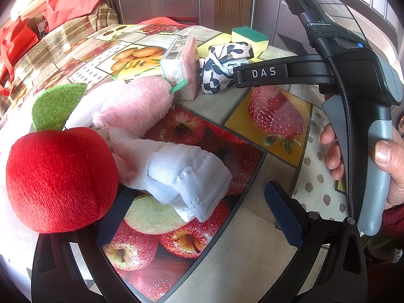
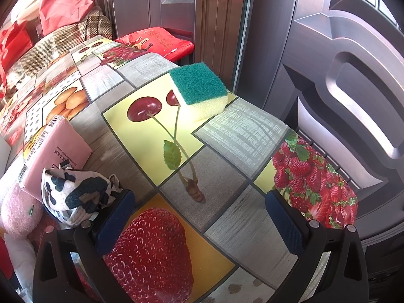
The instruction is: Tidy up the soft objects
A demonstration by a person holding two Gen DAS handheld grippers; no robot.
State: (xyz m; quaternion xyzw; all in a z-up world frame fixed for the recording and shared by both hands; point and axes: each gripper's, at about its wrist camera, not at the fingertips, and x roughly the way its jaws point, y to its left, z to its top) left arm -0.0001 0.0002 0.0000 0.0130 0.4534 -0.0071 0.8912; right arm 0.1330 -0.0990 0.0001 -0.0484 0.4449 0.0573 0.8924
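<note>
Both hand-held grippers, left (image 1: 199,217) and right (image 2: 199,224), gape empty; the light, crumpled spotted cloth (image 2: 75,194) should pinch easily at any raised fold.

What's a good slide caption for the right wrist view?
Open tongs hover over the fruit-print table, sponge ahead, spotted cloth at left.

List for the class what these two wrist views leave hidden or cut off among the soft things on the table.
- Left wrist view: the plush apple covers the left gripper's near finger and the pink plush's lower part.
- Left wrist view: the patterned cloth hides the right gripper's fingertips.
- Right wrist view: the tissue pack is cut off by the left edge.
- Right wrist view: the sponge's far side is unseen.
</note>
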